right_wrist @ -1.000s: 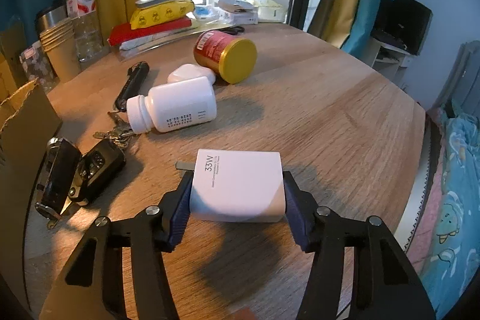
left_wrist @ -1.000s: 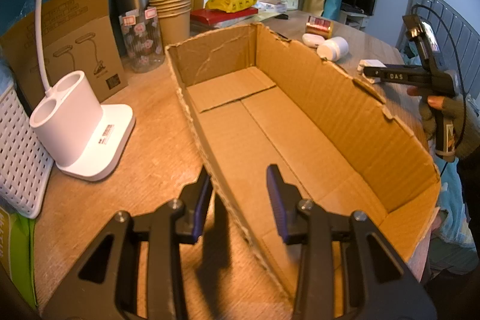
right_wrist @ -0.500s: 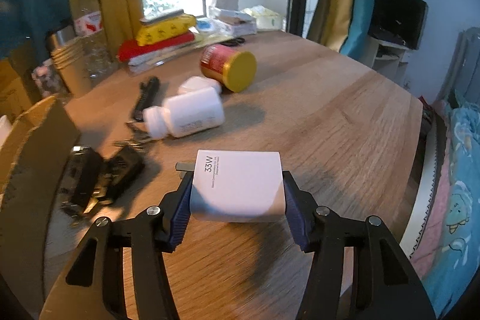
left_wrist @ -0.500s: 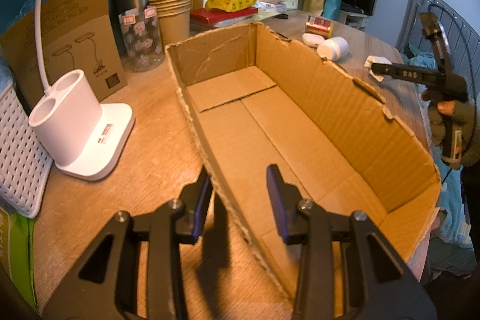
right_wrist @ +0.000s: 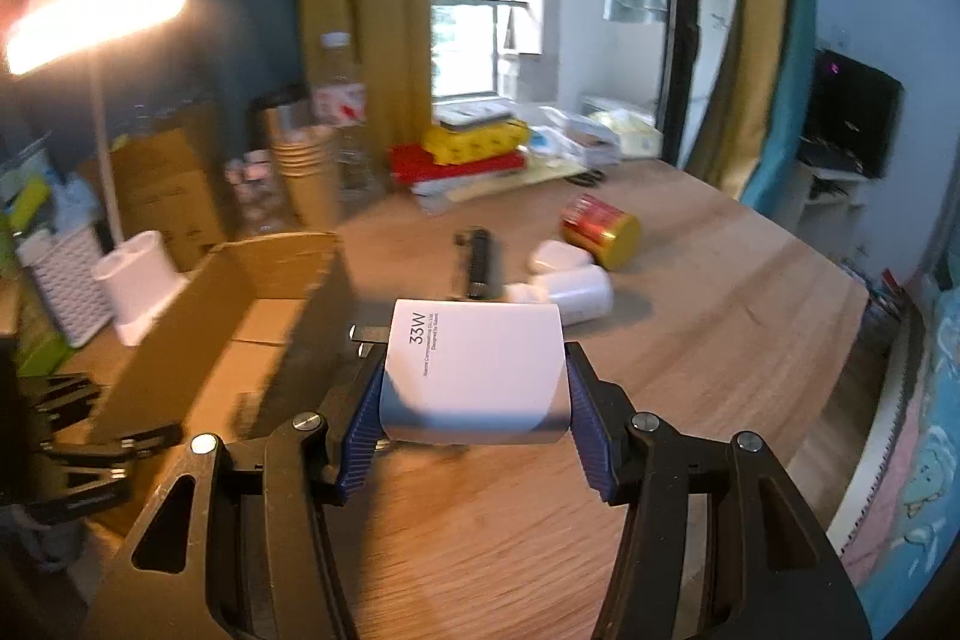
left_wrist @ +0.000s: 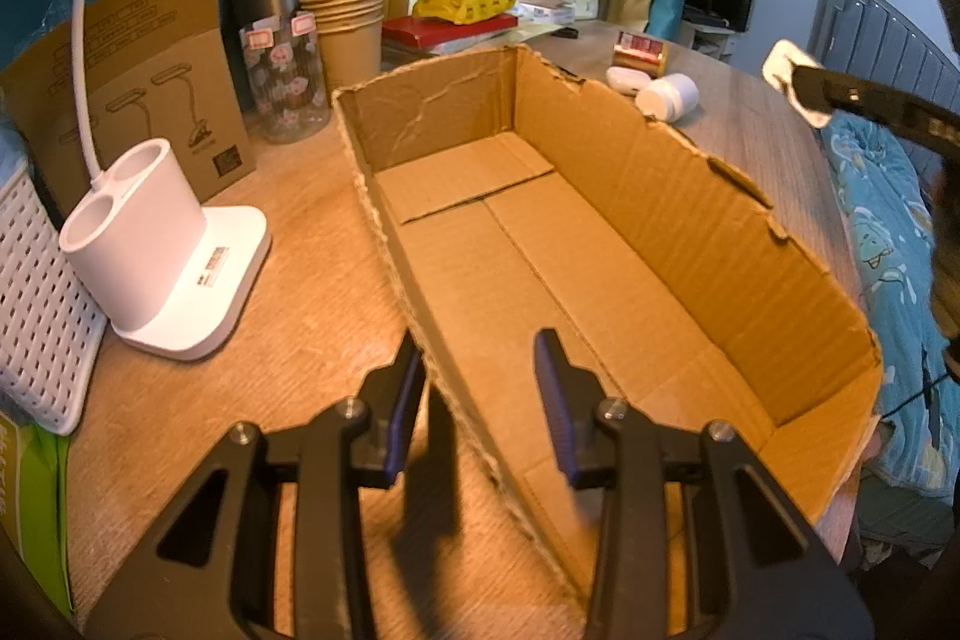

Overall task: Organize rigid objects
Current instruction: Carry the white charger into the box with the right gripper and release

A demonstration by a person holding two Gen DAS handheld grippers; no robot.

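My right gripper [right_wrist: 474,394] is shut on a white 33W charger [right_wrist: 474,370] and holds it well above the wooden table [right_wrist: 690,340], right of the open cardboard box [right_wrist: 240,292]. In the left wrist view the charger [left_wrist: 792,82] and right gripper show at the far right, above the box's right wall. My left gripper [left_wrist: 480,394] is open, its fingers straddling the box's [left_wrist: 540,250] near left wall; the box is empty. A white pill bottle [right_wrist: 570,292], white earbud case [right_wrist: 555,256], red-gold tin [right_wrist: 600,229] and black pocket tool [right_wrist: 477,259] lie on the table.
A white lamp base [left_wrist: 162,256] and white perforated basket [left_wrist: 36,292] stand left of the box. A glass jar [left_wrist: 282,76], paper cups [left_wrist: 348,22], steel flask, bottle and stacked books [left_wrist: 456,22] crowd the back. A bed [left_wrist: 888,232] lies beyond the table's right edge.
My right gripper has lifted the charger off the table and risen, swinging left toward the box. The left gripper has stayed in place.
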